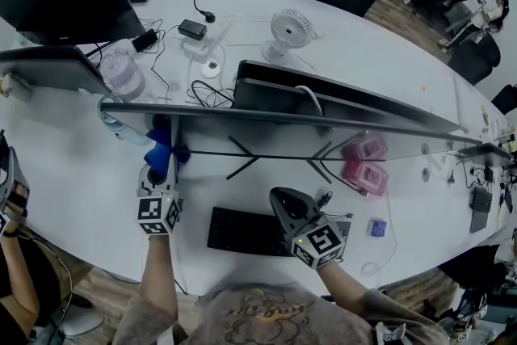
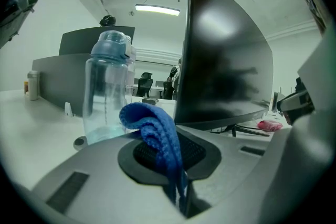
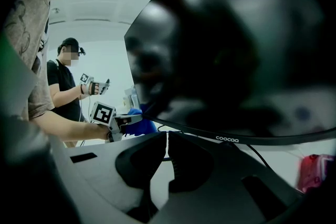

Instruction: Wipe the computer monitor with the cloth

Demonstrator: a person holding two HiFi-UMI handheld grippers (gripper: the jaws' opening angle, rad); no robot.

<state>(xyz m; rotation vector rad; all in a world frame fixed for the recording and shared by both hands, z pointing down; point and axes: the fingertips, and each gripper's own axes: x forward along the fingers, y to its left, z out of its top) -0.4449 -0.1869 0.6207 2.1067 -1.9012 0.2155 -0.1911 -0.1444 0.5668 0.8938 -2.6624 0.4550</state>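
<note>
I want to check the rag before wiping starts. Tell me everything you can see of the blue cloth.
The blue cloth looks like thick ribbed knit. It is doubled into a loop that arches above the left gripper, whose shut jaws pinch its lower end. It is by the left end of the monitor, near a clear bottle. Whether it touches the screen cannot be told.

Glossy and dark, the monitor (image 2: 226, 60) throws back bright glare. Just left of the monitor, a blue cloth (image 2: 152, 131) of coarse ribbed knit sits in the left gripper (image 2: 178, 186), whose shell is matt grey plastic with black ridged pads (image 2: 197, 150). Further left of the monitor, a clear, smooth plastic bottle (image 2: 107, 92) stands on a smooth white table (image 2: 31, 128).
</note>
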